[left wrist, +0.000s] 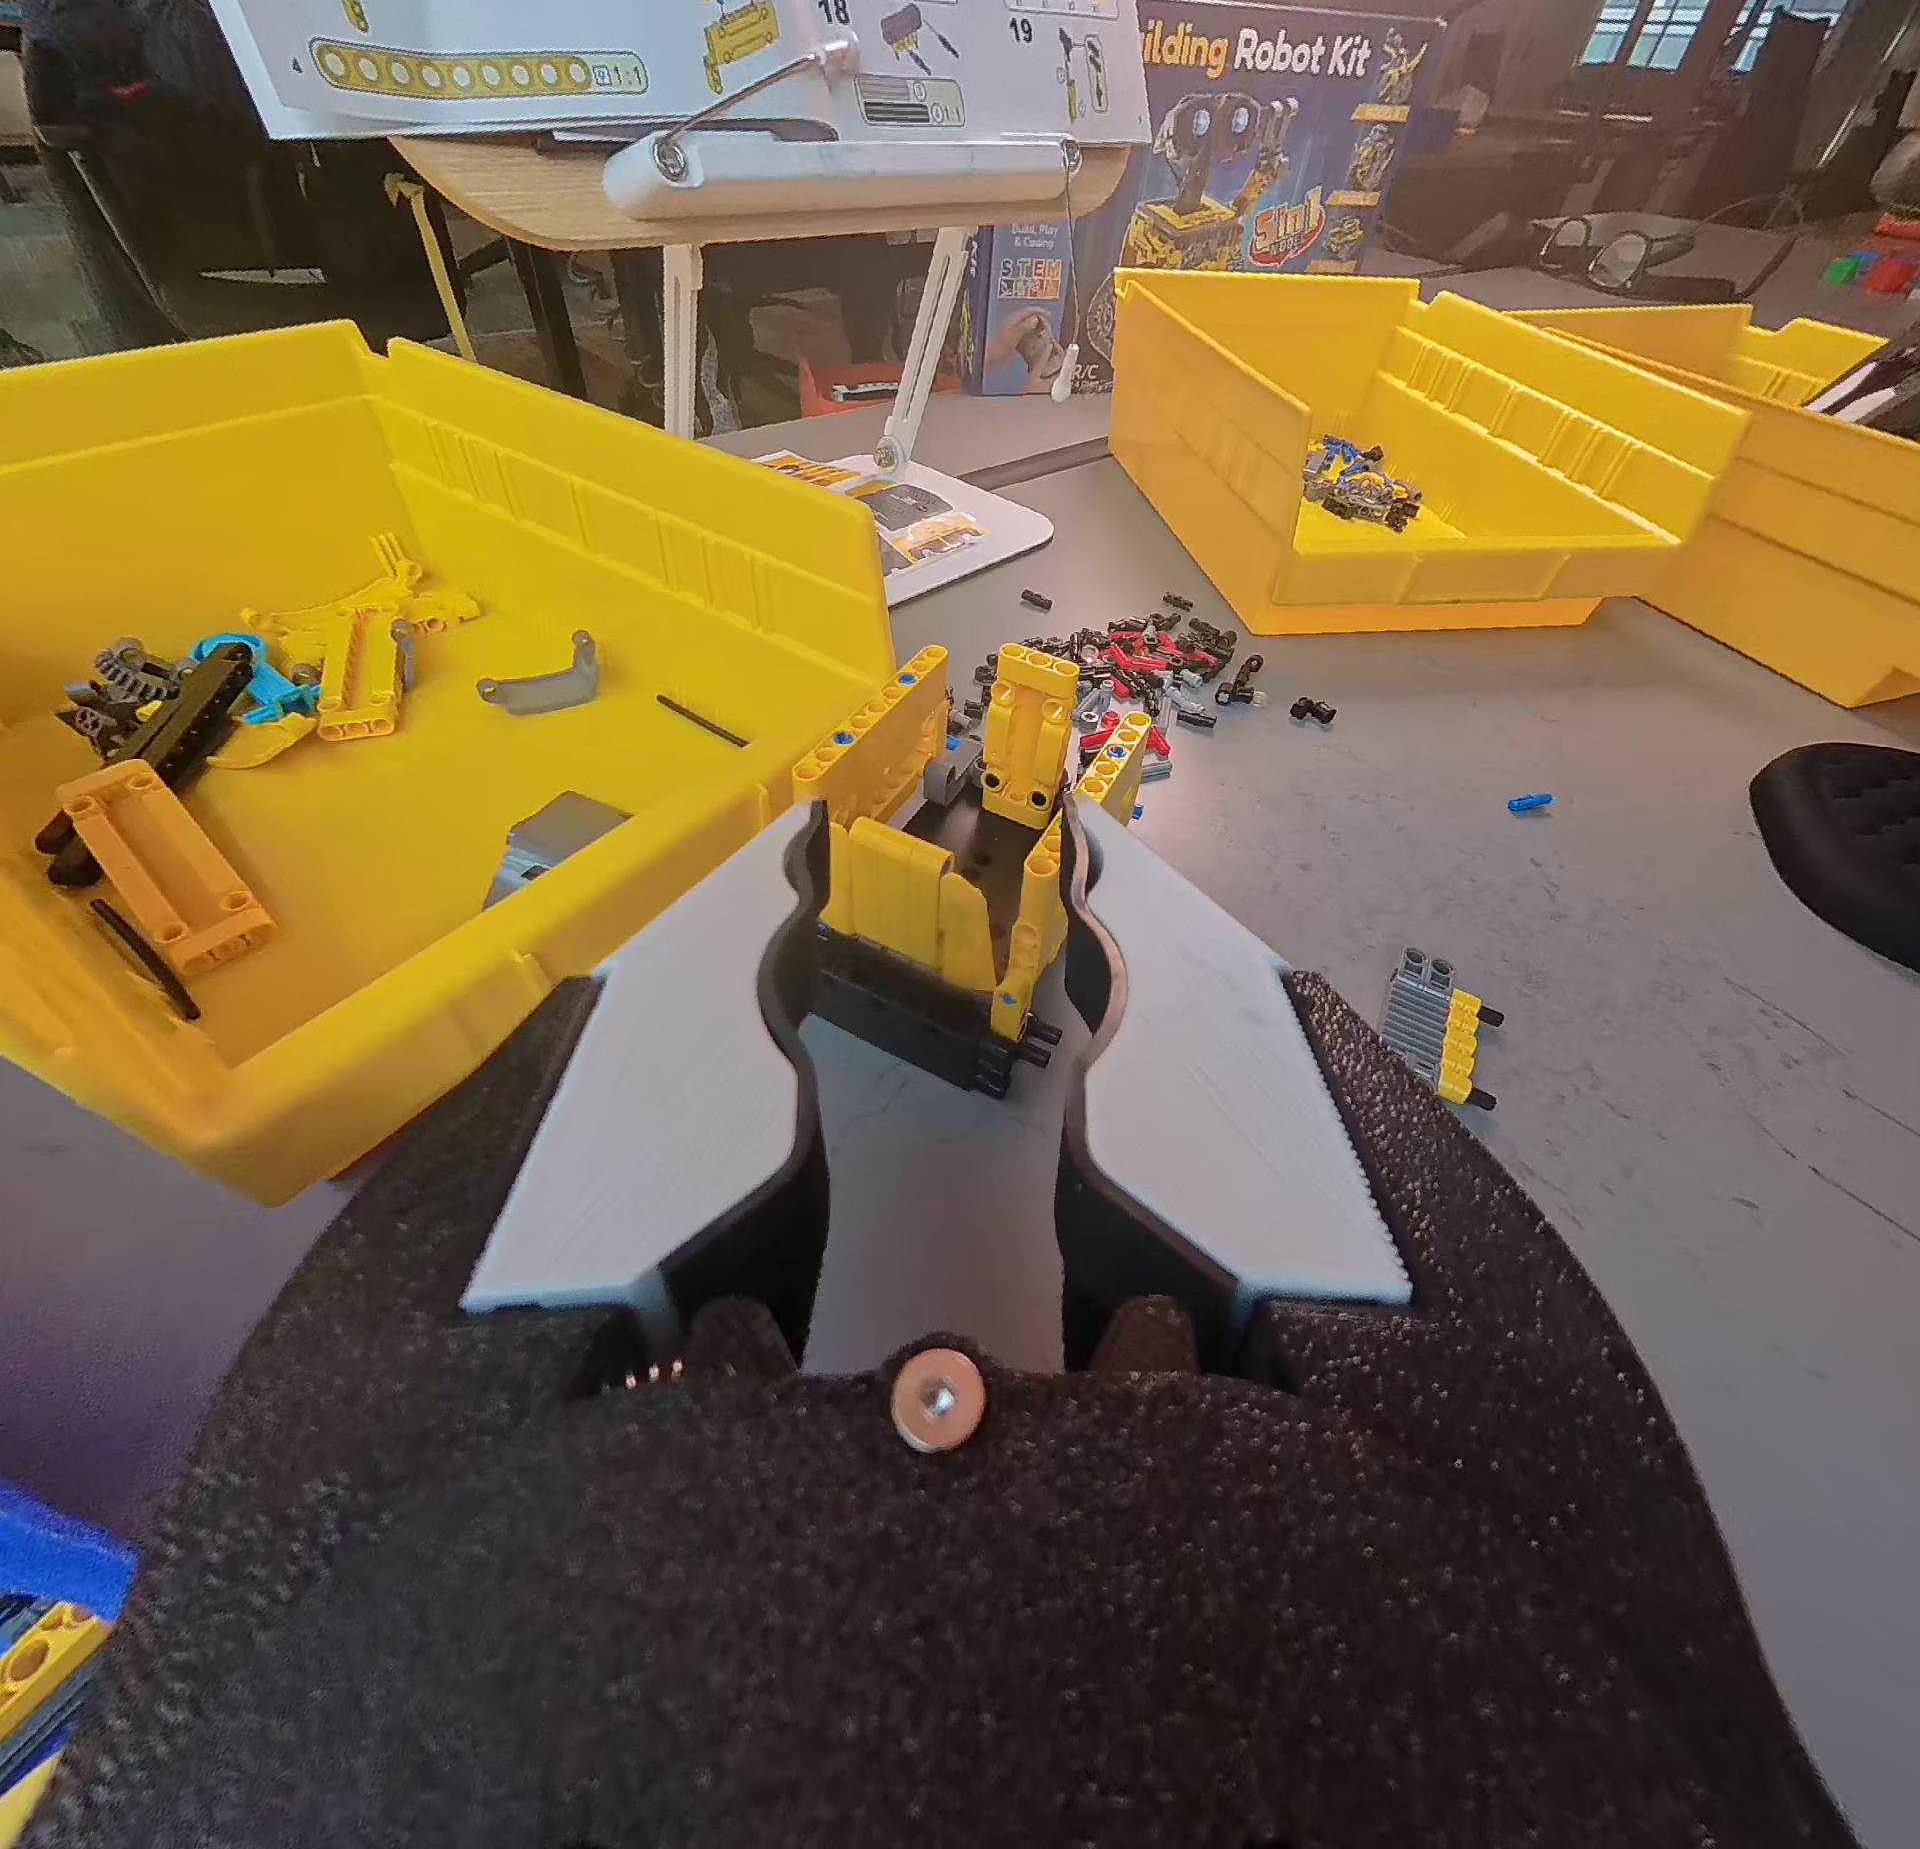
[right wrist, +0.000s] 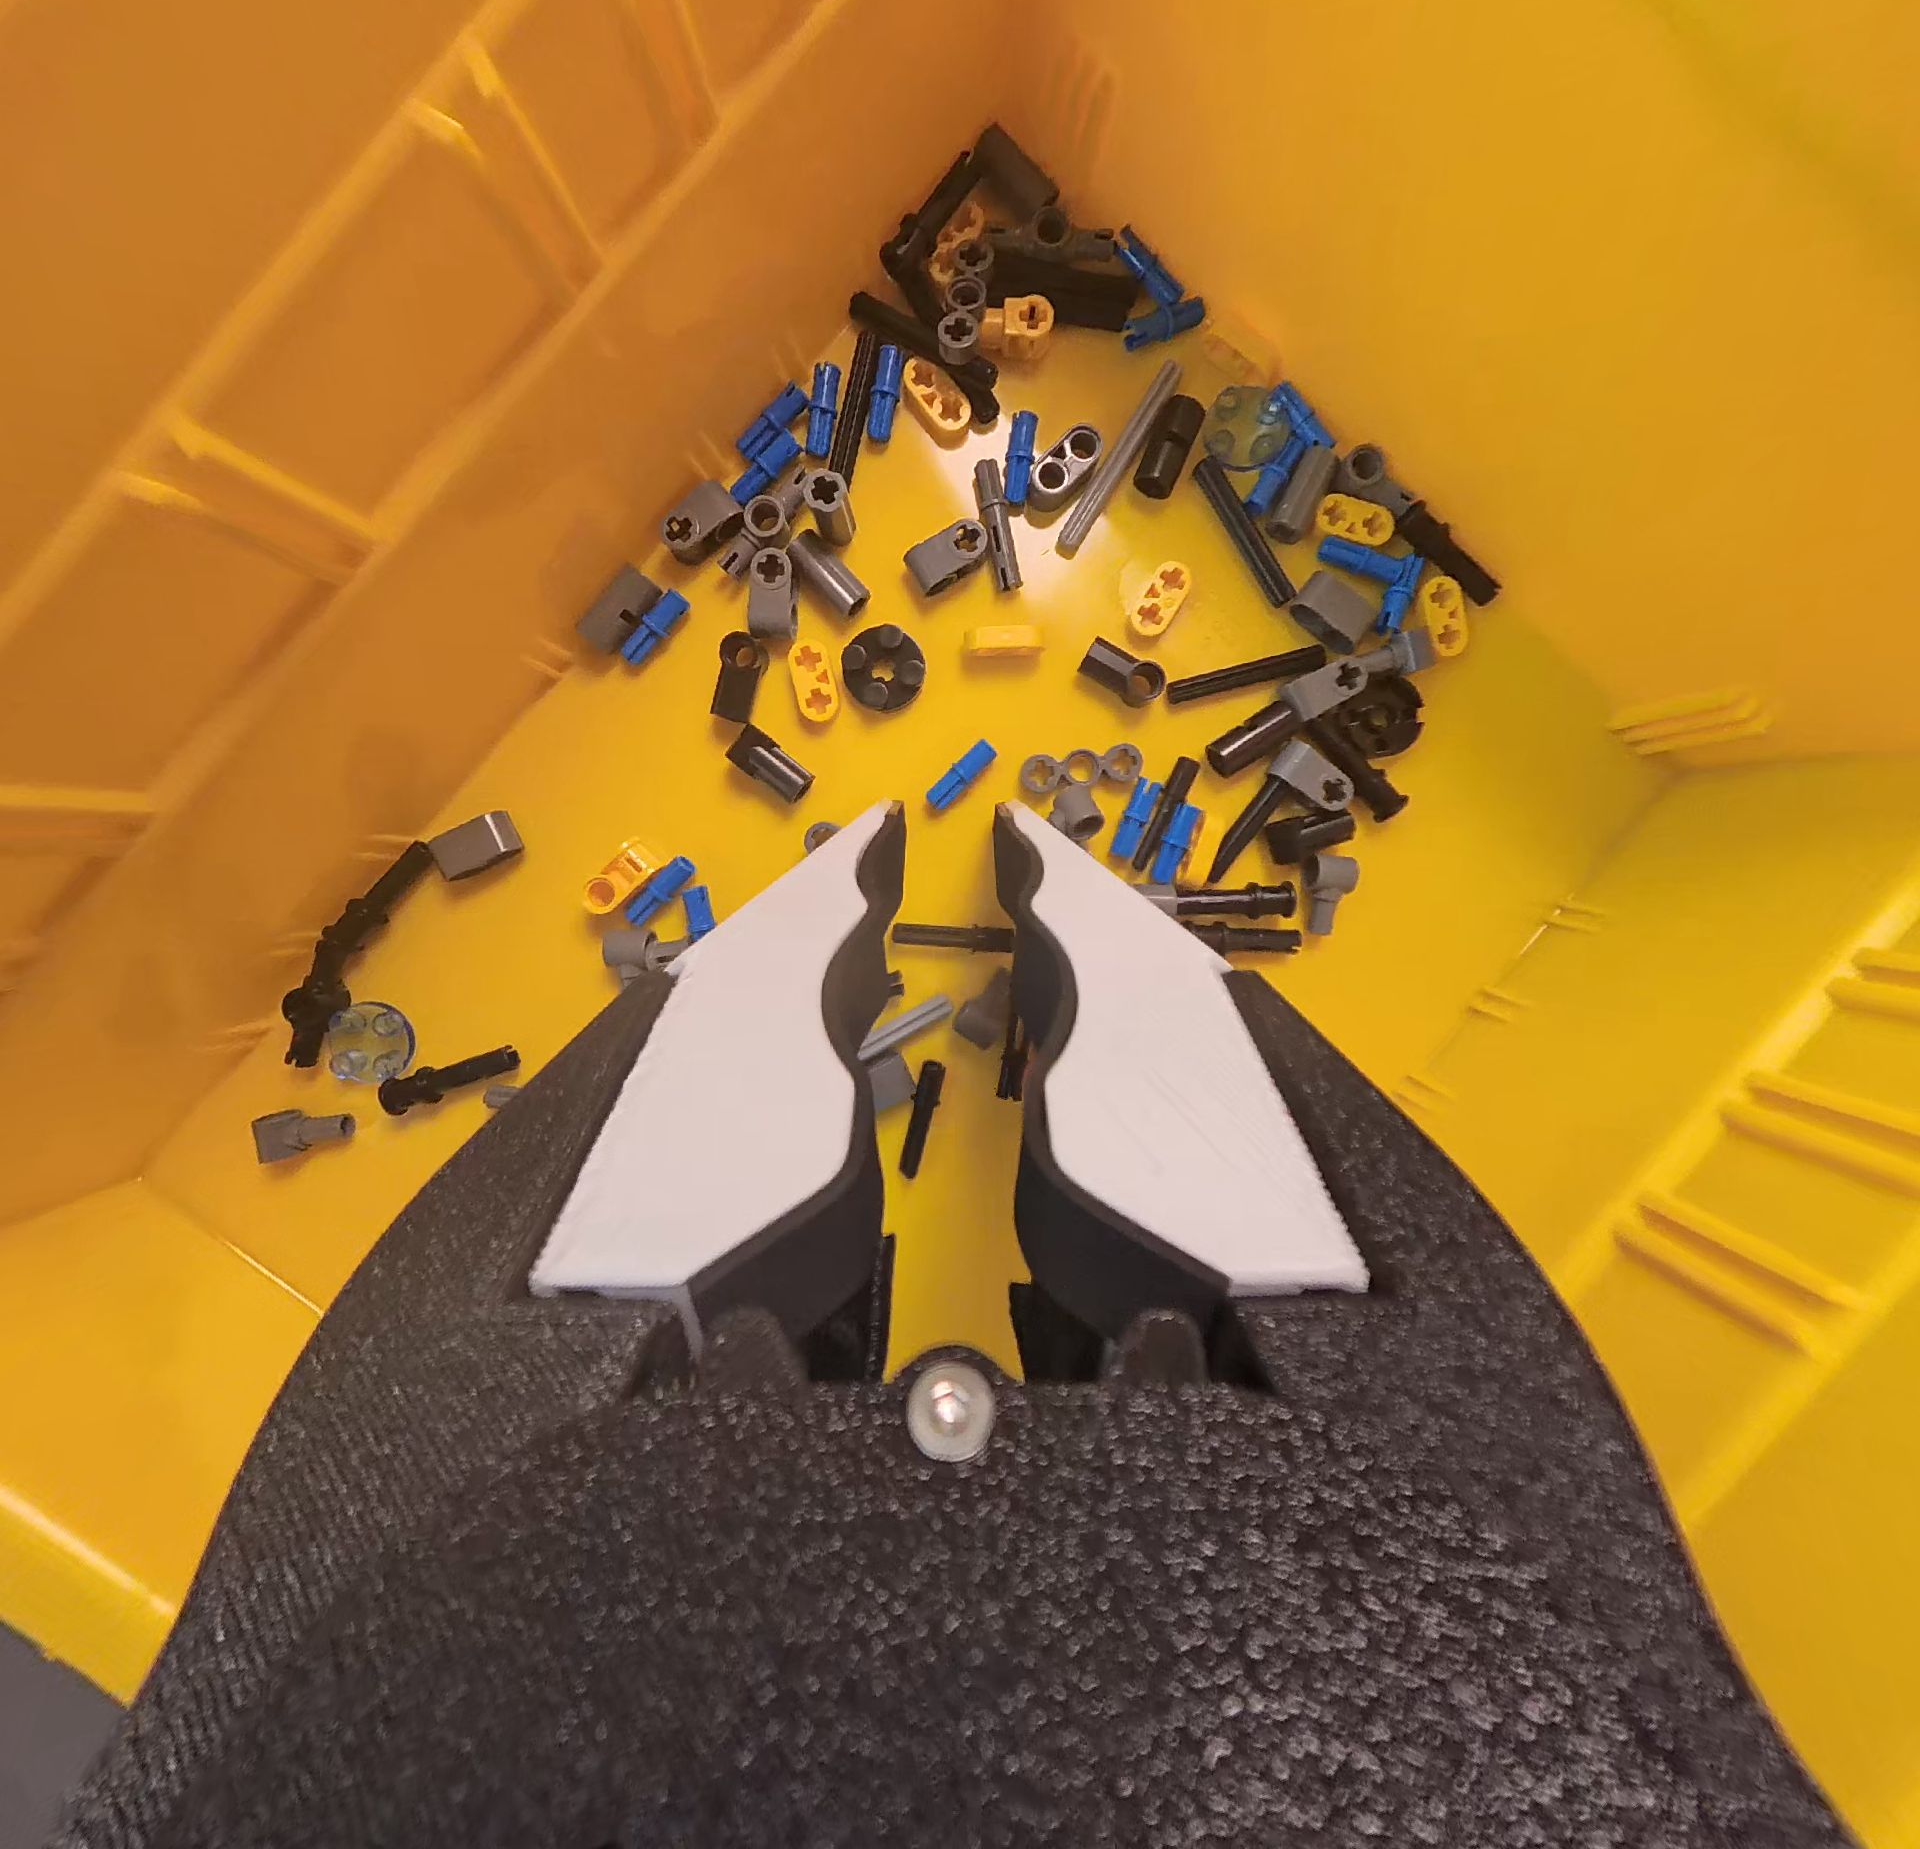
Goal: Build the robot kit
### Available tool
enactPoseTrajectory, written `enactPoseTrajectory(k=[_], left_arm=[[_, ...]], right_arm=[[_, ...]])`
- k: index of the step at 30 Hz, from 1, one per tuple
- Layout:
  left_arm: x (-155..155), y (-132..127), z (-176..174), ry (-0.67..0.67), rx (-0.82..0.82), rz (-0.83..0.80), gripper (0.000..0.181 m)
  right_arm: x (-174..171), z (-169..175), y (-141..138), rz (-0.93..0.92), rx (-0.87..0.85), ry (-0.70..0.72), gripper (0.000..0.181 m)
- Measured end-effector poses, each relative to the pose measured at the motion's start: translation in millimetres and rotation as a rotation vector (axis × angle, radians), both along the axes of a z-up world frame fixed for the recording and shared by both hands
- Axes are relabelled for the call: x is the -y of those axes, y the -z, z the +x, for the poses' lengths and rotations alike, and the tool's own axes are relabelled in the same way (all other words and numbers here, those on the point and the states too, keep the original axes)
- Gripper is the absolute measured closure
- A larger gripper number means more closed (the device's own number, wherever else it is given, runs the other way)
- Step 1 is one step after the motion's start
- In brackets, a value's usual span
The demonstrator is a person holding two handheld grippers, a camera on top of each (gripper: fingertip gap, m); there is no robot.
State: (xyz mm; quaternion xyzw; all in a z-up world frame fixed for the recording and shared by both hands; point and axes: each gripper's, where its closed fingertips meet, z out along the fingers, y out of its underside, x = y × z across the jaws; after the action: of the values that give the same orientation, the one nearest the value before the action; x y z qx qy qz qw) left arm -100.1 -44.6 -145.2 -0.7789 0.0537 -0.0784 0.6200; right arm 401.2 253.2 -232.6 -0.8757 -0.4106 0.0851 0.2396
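Left gripper clamps the yellow build beside the bin.
Rigid, light, probably pops apart; squeeze solid sides. Right gripper slightly open, empty, over pins.

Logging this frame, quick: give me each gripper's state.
Left gripper: shut on the yellow and black brick model, which rests on the table.
Right gripper: open, empty, over small parts in a yellow bin.

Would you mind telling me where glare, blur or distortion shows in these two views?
Left wrist view: fisheye bends the yellow bin edges, corners soft; right wrist view: a white glare spot on the bin floor, walls blurred towards the edges.
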Motion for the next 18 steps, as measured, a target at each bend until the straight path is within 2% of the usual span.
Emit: enactPoseTrajectory(k=[14,18], left_arm=[[-0.5,1.5,1.9,0.011,0.002,-0.006,0.139],[-0.4,2.1,2.0,0.011,-0.002,-0.008,0.139]], right_arm=[[-3.8,-13.2,0.4,0.063,-0.078,0.037,0.168],[-6.2,-21.2,-2.1,0.057,-0.103,0.029,0.163]])
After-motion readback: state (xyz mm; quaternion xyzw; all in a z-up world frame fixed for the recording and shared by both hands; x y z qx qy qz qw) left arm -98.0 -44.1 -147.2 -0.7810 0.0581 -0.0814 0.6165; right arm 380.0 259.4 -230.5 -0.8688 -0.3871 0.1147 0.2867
